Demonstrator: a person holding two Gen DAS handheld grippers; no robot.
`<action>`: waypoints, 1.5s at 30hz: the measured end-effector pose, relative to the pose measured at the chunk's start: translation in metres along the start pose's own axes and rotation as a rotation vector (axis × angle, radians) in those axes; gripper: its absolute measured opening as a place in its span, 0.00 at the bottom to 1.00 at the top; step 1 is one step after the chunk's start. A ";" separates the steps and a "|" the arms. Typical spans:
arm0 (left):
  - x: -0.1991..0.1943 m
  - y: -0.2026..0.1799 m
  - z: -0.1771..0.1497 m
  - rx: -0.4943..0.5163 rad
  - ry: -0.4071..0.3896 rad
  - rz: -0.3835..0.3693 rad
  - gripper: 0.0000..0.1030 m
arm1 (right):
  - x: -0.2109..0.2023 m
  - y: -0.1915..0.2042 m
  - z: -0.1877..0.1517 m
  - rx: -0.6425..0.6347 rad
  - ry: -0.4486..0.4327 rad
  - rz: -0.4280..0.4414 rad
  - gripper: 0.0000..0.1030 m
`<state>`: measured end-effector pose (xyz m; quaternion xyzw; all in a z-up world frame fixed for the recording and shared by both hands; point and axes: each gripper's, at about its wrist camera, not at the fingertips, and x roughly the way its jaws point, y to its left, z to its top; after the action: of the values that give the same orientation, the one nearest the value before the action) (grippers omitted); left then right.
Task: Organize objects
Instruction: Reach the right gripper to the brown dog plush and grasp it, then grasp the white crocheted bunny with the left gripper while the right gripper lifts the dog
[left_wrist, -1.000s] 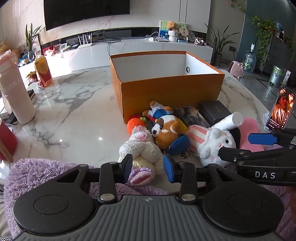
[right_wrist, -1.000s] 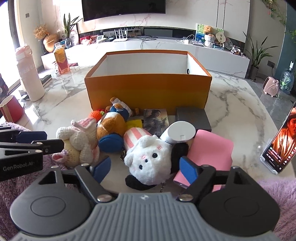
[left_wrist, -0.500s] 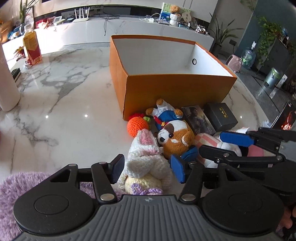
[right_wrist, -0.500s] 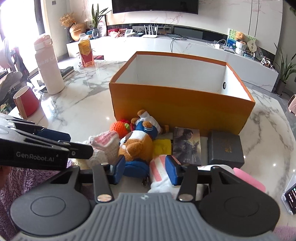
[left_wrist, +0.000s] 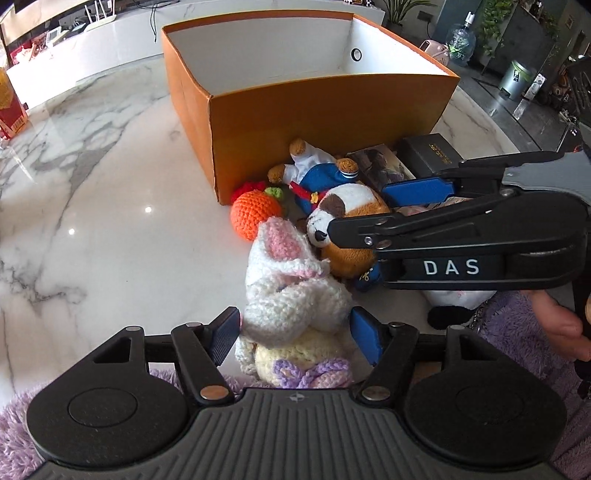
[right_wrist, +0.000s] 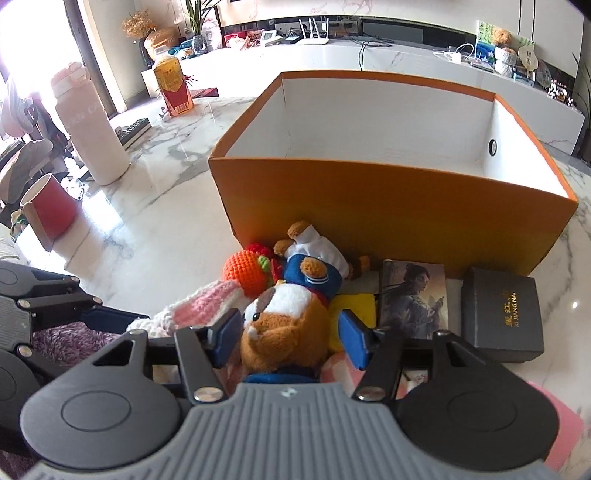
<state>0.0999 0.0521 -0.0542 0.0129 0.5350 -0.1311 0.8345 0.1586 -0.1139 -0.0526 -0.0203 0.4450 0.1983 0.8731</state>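
Note:
An open orange box with a white inside stands on the marble table; it also shows in the right wrist view. Toys lie piled in front of it. My left gripper is open with its pads on either side of a white crocheted bunny. My right gripper is open around a brown and white plush dog, which also shows in the left wrist view. An orange crocheted ball and a small bear in blue lie beside them.
A black gift box, a picture card, a yellow item and a pink pad lie at the right. A white bottle, a red cup and a yellow-red carton stand at the left.
Both grippers moved forward and down over the toy pile. The left one now straddles the bunny. The right one moved left from the white plush and now straddles the dog.

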 end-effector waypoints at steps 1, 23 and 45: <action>0.002 0.001 0.000 -0.001 0.003 -0.006 0.77 | 0.004 -0.001 0.001 0.007 0.010 0.008 0.59; -0.007 0.010 -0.011 -0.198 -0.067 -0.038 0.53 | 0.014 0.001 0.003 0.021 0.022 0.037 0.52; -0.112 0.006 0.087 -0.180 -0.543 -0.021 0.48 | -0.092 -0.028 0.094 0.056 -0.351 0.083 0.52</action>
<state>0.1345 0.0669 0.0829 -0.1024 0.3013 -0.0901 0.9437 0.1930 -0.1498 0.0722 0.0571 0.2916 0.2223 0.9286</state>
